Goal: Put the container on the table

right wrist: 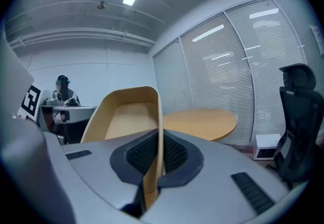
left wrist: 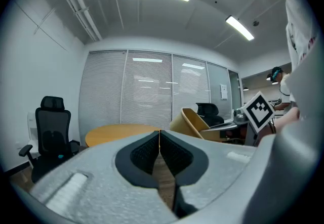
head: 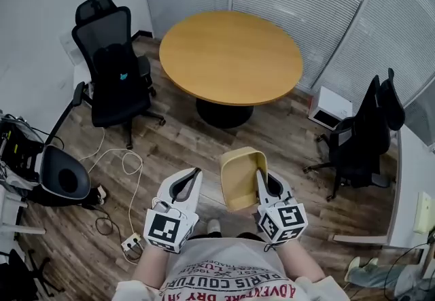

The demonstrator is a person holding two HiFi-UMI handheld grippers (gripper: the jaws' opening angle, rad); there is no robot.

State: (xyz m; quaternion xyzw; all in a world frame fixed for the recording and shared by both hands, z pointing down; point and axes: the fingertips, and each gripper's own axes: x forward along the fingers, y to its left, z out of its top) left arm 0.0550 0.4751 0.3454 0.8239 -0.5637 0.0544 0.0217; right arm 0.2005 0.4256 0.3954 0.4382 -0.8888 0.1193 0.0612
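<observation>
Chair in black stands far to the left on the wood floor, and lower down the left gripper has its two jaws pressed together with nothing between them. Just beside it the yellow container is up in the air over the floor, tipped over, with one thin wall pinched tight between the jaws of the right gripper. The round table stands further off, well apart from the container, and another black chair stands at the far right
</observation>
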